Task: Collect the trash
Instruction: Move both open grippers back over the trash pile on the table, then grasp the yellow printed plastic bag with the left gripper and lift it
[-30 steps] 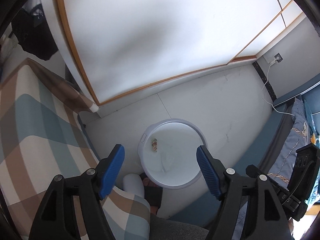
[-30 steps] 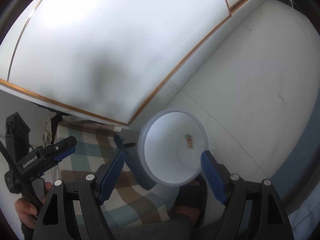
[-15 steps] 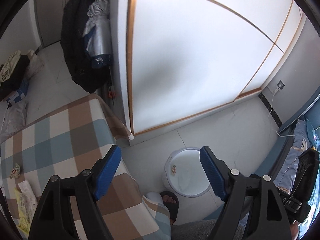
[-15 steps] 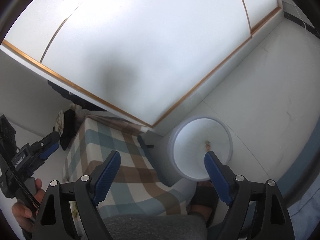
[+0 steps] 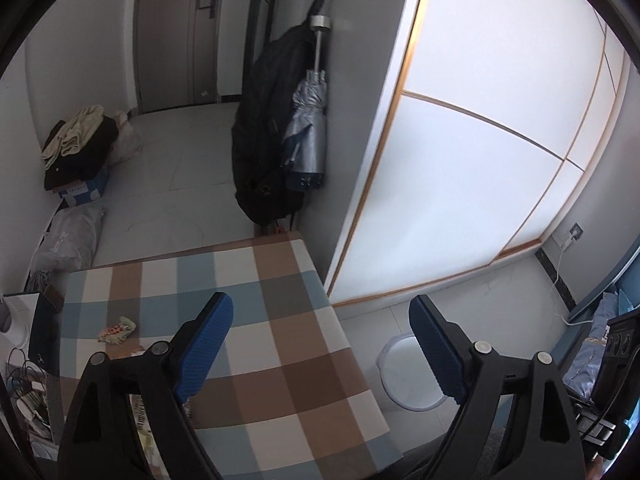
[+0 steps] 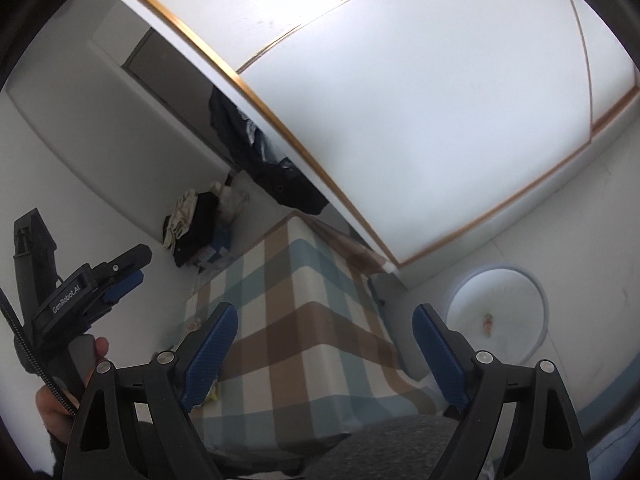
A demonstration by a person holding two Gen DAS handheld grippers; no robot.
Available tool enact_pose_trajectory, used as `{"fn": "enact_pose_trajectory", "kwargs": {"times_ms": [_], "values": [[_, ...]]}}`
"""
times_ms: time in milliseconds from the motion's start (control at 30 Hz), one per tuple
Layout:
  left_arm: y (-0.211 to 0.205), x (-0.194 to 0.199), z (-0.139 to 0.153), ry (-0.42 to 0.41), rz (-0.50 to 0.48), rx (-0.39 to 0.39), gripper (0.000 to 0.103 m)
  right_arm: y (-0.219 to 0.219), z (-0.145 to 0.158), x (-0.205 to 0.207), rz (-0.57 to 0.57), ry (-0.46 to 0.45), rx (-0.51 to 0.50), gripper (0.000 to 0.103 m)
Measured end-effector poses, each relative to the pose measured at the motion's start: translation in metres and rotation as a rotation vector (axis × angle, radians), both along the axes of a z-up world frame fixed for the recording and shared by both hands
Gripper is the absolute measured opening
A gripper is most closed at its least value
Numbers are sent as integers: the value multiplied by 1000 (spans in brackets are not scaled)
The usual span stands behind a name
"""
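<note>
Trash (image 5: 117, 330) lay on the desk (image 5: 280, 340) at ten o'clock of my left claw (image 5: 320, 344). Both claws had just been opening, empty; right claw (image 6: 324, 350) too. Reaching blind, I risked nudging it off the edge, missing the bin (image 6: 538, 300).

Pale floor tiles (image 5: 188, 184), a grey door (image 5: 178, 32), and a white gold-trimmed wardrobe (image 5: 480, 160) beside a checked table (image 5: 280, 320).
</note>
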State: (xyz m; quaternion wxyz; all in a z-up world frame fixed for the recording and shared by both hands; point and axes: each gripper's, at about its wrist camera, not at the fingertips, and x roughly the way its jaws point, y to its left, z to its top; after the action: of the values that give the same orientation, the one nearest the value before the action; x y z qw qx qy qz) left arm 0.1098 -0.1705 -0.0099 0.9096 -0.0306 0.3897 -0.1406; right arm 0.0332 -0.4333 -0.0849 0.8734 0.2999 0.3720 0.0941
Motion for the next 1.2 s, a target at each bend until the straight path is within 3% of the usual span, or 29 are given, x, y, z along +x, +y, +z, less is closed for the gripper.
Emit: {"fn": "enact_pose_trajectory", "kwargs": {"times_ms": [267,333,633,900,1033,1200], "values": [[73,-9,-2,-29,103,-35,89,72,19,-2,131,-75,-104,91],[92,-10,-5,-33,135,-13,89,90,21,-1,159,-91,-124,93],[175,-12,-23,10,165,-68,89,160,2,17,261,-40,-122,95],[234,-2,-71,172,188,-202,89,213,-14,27,351,-45,-162,95],[248,3,-102,304,155,-302,89,228,-29,36,366,-37,-156,95],[240,11,-137,440,128,-244,89,232,-42,42,349,-19,-157,95]]}}
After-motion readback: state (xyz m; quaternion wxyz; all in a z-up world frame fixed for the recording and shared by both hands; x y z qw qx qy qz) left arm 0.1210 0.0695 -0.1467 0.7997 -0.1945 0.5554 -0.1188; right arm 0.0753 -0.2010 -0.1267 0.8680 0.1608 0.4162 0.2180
